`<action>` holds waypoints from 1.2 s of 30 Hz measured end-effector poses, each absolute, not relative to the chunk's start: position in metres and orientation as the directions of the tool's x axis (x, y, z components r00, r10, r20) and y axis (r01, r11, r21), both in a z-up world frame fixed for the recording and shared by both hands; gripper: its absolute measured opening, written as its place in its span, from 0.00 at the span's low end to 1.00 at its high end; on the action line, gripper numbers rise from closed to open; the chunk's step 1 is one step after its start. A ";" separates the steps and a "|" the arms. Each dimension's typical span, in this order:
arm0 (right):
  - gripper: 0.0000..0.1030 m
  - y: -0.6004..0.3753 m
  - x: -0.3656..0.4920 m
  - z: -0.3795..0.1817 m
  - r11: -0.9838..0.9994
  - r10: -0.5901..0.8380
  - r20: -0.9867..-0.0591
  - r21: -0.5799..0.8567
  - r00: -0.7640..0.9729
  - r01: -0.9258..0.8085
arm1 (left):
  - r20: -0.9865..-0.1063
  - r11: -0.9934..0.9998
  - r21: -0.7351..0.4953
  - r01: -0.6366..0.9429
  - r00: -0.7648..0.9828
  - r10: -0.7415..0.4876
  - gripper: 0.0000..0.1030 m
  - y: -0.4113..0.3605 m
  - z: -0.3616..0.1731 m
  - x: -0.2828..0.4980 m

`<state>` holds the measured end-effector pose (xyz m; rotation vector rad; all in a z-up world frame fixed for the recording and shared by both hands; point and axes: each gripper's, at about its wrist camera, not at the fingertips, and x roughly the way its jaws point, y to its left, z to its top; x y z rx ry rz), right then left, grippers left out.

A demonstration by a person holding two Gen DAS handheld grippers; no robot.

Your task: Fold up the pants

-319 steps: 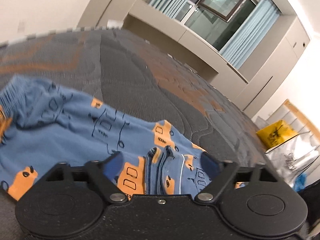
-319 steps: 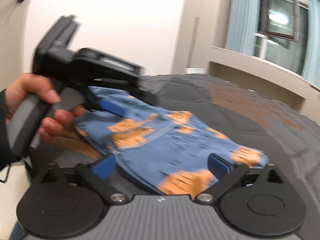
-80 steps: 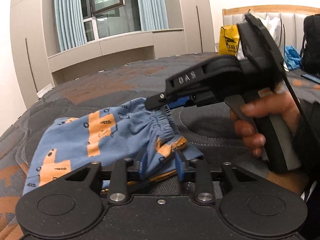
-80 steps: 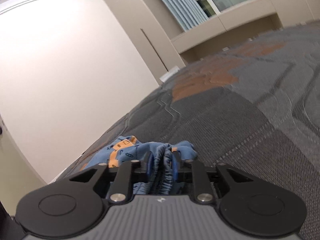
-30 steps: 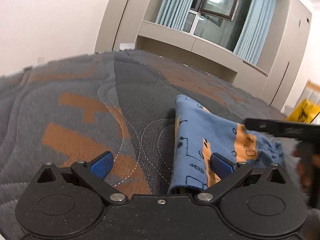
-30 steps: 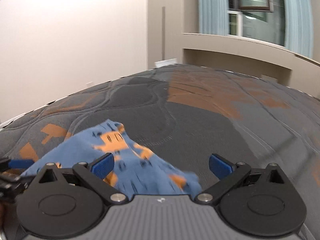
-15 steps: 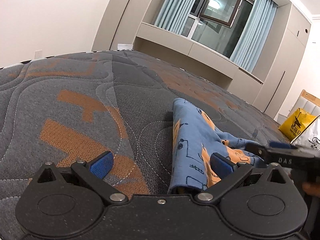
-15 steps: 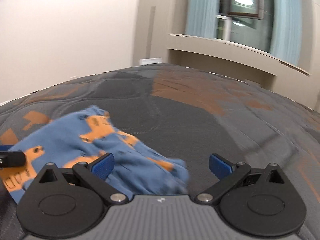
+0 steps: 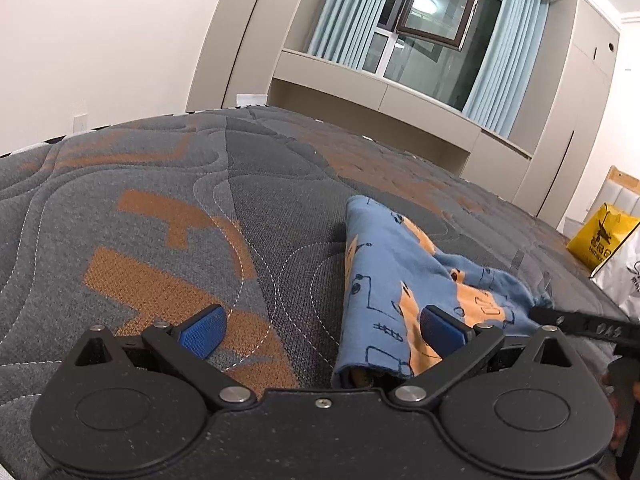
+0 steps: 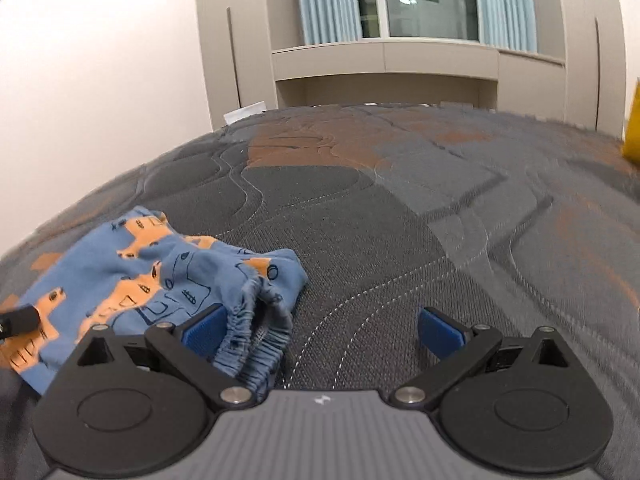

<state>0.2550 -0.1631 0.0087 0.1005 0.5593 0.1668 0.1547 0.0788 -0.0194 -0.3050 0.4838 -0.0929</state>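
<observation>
On the mattress (image 9: 160, 184) lies one folded pants (image 10: 132, 280) — both tongs, left (image 9: 320, 326) and right (image 10: 320, 326), gape wide, empty.

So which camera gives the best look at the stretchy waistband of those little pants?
The right wrist view: the gathered waistband lies close, beside the open right gripper. The left wrist view shows only its far frayed-looking edge, past the pants' folded side.

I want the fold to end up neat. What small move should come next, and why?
Probably bring the right tool left and press the bunched elastic waistband flat onto the pants. Both tools are open and hold nothing, the left tool beside the folded edge. The waistband end sits rumpled and raised on the mattress, while the rest lies fairly flat.
</observation>
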 end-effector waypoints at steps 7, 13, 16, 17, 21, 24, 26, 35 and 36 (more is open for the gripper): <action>1.00 -0.157 0.239 0.003 0.959 0.269 -0.525 0.222 0.808 -0.174 | -0.443 0.943 -0.333 0.021 0.879 -0.176 0.99 0.083 -0.022 0.157; 1.00 -0.175 0.233 -0.001 0.917 0.340 -0.469 0.357 0.815 -0.177 | -0.433 0.935 -0.353 0.021 0.882 -0.184 0.99 0.086 -0.025 0.156; 1.00 -0.187 0.230 -0.005 0.877 0.390 -0.428 0.443 0.815 -0.187 | -0.433 0.934 -0.356 0.019 0.883 -0.183 0.99 0.086 -0.025 0.156; 1.00 -0.192 0.230 -0.006 0.861 0.405 -0.415 0.472 0.815 -0.187 | -0.433 0.935 -0.355 0.019 0.883 -0.182 0.99 0.086 -0.025 0.156; 1.00 -0.200 0.229 -0.009 0.829 0.431 -0.384 0.526 0.816 -0.190 | -0.431 0.933 -0.359 0.016 0.884 -0.181 0.99 0.086 -0.026 0.156; 1.00 -0.198 0.228 -0.009 0.837 0.424 -0.391 0.514 0.817 -0.188 | -0.426 0.929 -0.370 0.016 0.886 -0.185 0.99 0.088 -0.026 0.155; 1.00 -0.197 0.229 -0.009 0.838 0.422 -0.392 0.513 0.817 -0.187 | -0.424 0.927 -0.374 0.016 0.886 -0.186 0.99 0.089 -0.027 0.154; 1.00 -0.196 0.230 -0.010 0.834 0.424 -0.388 0.520 0.818 -0.186 | -0.424 0.925 -0.380 0.017 0.885 -0.191 0.99 0.090 -0.027 0.154; 1.00 -0.196 0.230 -0.010 0.834 0.424 -0.388 0.520 0.818 -0.186 | -0.425 0.926 -0.377 0.017 0.885 -0.189 0.99 0.090 -0.027 0.154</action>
